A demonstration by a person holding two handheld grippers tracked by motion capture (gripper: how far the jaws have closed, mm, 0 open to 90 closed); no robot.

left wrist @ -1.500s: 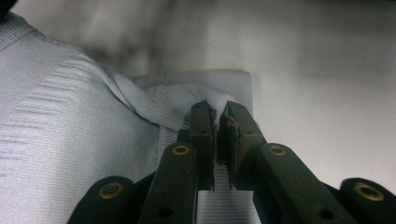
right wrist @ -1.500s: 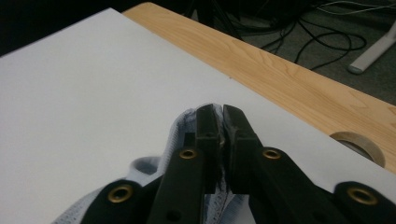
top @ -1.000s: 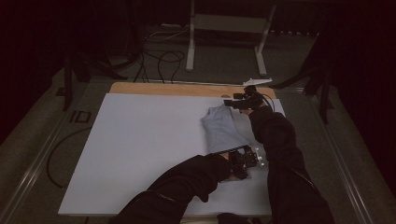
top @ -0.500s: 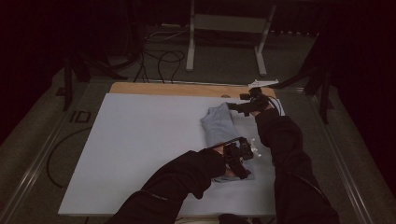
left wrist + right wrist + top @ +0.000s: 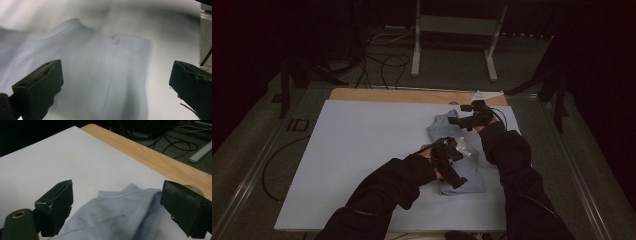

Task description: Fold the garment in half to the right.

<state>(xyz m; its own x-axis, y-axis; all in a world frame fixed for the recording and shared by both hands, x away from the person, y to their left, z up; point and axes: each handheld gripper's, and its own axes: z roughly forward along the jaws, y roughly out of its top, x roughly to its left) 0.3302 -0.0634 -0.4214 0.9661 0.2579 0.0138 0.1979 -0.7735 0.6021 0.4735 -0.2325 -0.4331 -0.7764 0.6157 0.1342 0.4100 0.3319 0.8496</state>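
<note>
Your left forearm, in a dark sleeve, reaches in from the bottom of the high view and angles toward the right half of the surface (image 5: 362, 145), holding the left gripper (image 5: 451, 161) above the near part of a folded pale blue shirt (image 5: 462, 150). Your right arm runs up the right side and bends inward, so the right gripper (image 5: 464, 120) points left over the shirt's far end, the grey three-cornered plate (image 5: 488, 94) on its top catching the light. The left gripper's fingers (image 5: 40, 87) have just been opening and now stand wide apart with nothing between them; in the left gripper view the shirt lies below them, blurred. The right gripper's fingers (image 5: 56, 202) are likewise spread wide and hold nothing, with the cloth below and between them but clear of the pads.

The shirt lies on the right half of the white surface, folded into a narrow shape that runs from near the wooden strip (image 5: 412, 95) at the far edge down toward you. In the right gripper view its ribbed neckband (image 5: 117, 193) faces the far edge, a faint line of small print crosses the fabric below it, and the cloth rises in soft folds. In the left gripper view a straight folded edge shows at the right, with a small pucker near the top.
</note>
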